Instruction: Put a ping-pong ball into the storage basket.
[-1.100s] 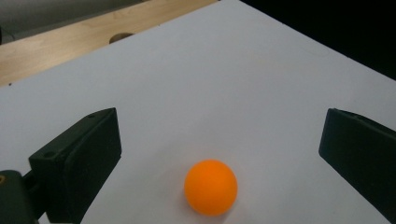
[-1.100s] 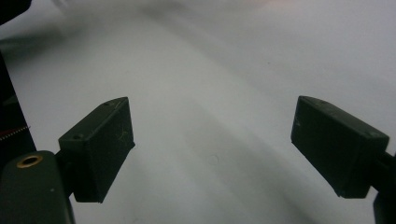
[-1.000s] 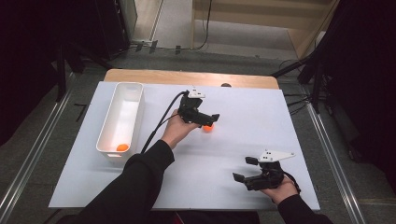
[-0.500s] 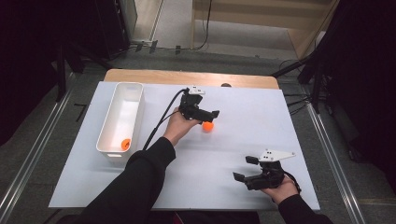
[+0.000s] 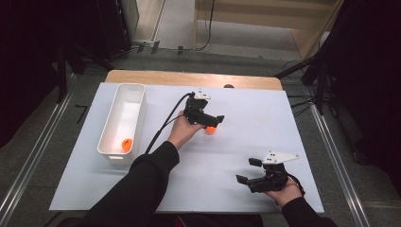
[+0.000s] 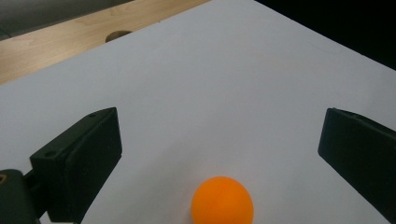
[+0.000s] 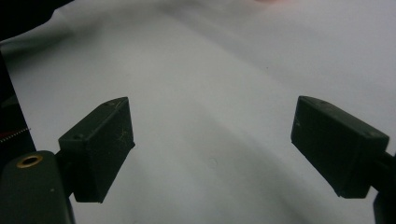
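**Orange ball between your left jaws**

Orange ball [image 6: 222, 199] sits on the white bench [image 5: 265, 118], low in the left gripper view, between your left jaws and touching neither. Those jaws stand wide apart, one on each side of it. In the high view your left gripper [image 5: 208, 120] is out over the middle of the bench, and the ball [image 5: 211, 129] shows just under its tips, at the edge of your hand.

Your right gripper [image 5: 248, 171] rests near the front right corner of the bench, well apart from the ball. Its jaws are spread too, and the right gripper view has bare white surface between them.

At the left side of the bench a white bin [image 5: 109, 130] lies lengthwise, away from you. A second ball [image 5: 126, 144] is inside it, at the near end. The bin is well apart from both grippers.

A strip of bare wood [image 5: 189, 78] runs along the far edge of the bench, beyond the white sheet; the left gripper view catches it at the top left.
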`<state>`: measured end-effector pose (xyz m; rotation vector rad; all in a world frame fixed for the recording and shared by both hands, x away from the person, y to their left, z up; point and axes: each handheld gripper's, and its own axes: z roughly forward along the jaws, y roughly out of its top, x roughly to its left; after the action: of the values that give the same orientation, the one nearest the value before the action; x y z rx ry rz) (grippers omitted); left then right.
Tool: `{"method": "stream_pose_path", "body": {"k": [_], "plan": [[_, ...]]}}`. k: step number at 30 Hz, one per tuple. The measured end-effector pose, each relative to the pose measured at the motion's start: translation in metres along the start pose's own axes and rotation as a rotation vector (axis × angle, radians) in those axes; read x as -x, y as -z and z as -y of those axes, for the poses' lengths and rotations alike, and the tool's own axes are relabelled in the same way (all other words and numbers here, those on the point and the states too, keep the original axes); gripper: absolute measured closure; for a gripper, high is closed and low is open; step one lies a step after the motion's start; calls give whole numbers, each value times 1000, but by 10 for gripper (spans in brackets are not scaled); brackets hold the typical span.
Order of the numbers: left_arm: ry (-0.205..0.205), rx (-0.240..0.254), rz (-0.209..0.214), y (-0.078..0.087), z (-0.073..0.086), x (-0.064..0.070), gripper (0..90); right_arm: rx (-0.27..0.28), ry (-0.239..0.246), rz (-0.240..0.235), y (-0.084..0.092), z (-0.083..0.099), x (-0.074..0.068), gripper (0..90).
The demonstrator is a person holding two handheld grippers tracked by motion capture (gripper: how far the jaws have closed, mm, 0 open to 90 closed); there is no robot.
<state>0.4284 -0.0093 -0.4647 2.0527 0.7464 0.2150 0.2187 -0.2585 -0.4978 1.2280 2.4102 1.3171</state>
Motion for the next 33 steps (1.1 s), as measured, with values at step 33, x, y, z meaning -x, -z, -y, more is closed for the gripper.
{"method": "stream_pose_path", "body": {"k": [33], "plan": [[15,-69,-6,-12,36,-1,2,-6,5,-5,-1,0,0,116]]}}
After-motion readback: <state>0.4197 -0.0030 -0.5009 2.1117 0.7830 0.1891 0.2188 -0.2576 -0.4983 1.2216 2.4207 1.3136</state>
